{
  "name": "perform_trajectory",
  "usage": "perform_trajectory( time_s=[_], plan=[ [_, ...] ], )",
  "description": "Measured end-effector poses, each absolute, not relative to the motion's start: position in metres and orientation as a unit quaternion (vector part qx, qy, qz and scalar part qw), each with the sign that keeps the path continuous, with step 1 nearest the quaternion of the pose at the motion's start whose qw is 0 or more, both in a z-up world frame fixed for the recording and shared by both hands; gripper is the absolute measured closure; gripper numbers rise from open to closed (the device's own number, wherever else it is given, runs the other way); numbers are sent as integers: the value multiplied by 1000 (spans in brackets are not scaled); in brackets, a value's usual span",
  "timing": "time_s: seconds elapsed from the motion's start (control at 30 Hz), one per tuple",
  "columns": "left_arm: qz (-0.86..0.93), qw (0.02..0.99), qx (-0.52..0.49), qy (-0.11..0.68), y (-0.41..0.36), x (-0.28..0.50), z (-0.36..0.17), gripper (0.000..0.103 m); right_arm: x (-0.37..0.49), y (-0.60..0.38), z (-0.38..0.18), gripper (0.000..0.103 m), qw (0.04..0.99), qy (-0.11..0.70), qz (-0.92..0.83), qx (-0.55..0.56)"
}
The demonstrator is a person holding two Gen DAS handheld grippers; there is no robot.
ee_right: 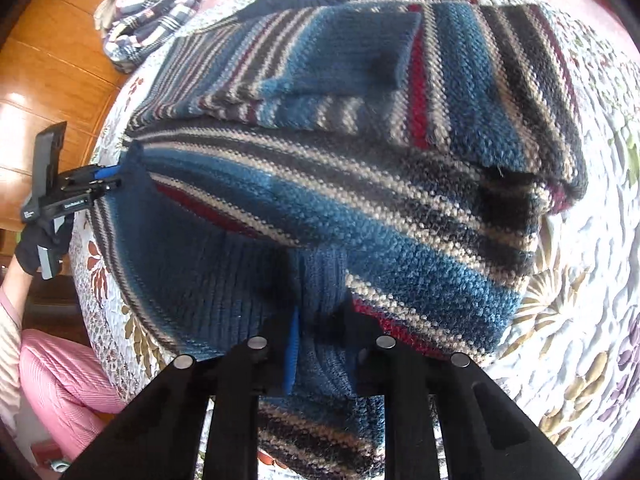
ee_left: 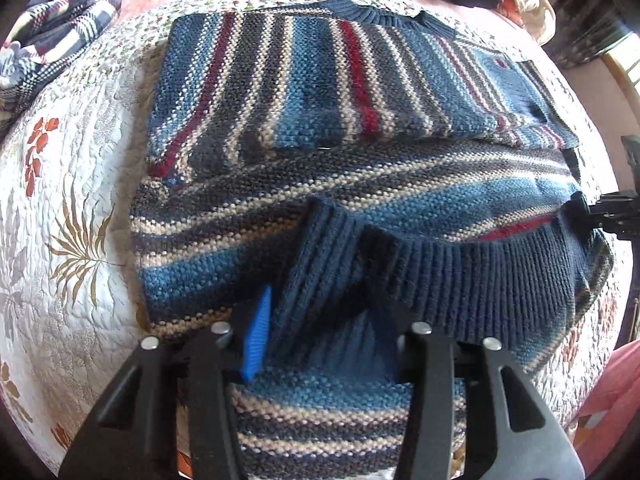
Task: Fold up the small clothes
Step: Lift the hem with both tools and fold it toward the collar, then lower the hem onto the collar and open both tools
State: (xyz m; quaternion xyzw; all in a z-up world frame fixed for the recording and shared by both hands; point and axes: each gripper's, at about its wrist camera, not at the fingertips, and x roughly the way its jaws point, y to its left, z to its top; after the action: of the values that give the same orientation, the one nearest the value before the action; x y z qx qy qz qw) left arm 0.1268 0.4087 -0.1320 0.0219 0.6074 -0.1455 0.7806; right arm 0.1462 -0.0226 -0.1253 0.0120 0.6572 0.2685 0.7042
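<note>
Closest in, the left gripper (ee_left: 320, 320) has its two fingers pressed onto the sweater's navy ribbed hem (ee_left: 480, 280), a thick wad of knit filling the gap between them. Over on the other side, the right gripper (ee_right: 320, 332) is clamped on the same ribbed band too, blue pad tight against the wool. Between them the striped sweater (ee_left: 320, 120) is lifted at its near edge and drapes away onto the quilted bedspread (ee_left: 60, 200). Farther out, the sleeves lie folded in over the body, stripes running crosswise to the near part. The dark collar (ee_left: 360, 10) sits at the far end, near the far edge of the quilt. Beyond that, at the far left corner, a plaid garment (ee_left: 60, 28) lies crumpled. In the right wrist view, a gloved hand (ee_right: 40, 244) grips the left tool's handle beside pink trousers (ee_right: 60, 380).
</note>
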Motion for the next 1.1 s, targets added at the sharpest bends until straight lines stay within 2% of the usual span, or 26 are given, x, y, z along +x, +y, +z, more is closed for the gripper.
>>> perform_trajectory(
  time_s=[0.1, 0.13, 0.23, 0.3, 0.33, 0.4, 0.43, 0.5, 0.67, 0.87, 1.1],
  plan=[
    [-146, 780, 12, 609, 411, 128, -134, 69, 146, -24, -124, 84, 703, 658, 269, 11],
    [-144, 780, 12, 608, 412, 127, -135, 66, 146, -24, -125, 84, 702, 660, 267, 11],
    [-141, 781, 23, 609, 407, 126, -136, 64, 146, -24, -131, 72, 696, 669, 261, 11],
    [-137, 780, 32, 609, 403, 127, -138, 63, 144, -23, -134, 71, 696, 669, 260, 8],
    [-136, 781, 35, 609, 401, 127, -139, 64, 144, -21, -134, 72, 697, 668, 259, 3],
    [-135, 781, 38, 608, 398, 129, -138, 68, 142, -19, -132, 80, 700, 666, 257, -8],
    [-140, 781, 35, 608, 396, 129, -136, 77, 142, -18, -129, 86, 700, 665, 261, -9],
    [-155, 779, 26, 607, 396, 128, -131, 89, 141, -18, -121, 88, 705, 656, 270, -12],
    [-174, 800, 4, 574, 400, 124, -103, 90, 145, -32, -85, 89, 732, 620, 282, 18],
    [-183, 850, -49, 491, 407, 125, -44, 91, 156, -62, -40, 89, 772, 569, 271, 76],
    [-154, 889, -79, 424, 410, 141, -3, 91, 179, -74, 5, 89, 805, 526, 251, 112]
  ],
)
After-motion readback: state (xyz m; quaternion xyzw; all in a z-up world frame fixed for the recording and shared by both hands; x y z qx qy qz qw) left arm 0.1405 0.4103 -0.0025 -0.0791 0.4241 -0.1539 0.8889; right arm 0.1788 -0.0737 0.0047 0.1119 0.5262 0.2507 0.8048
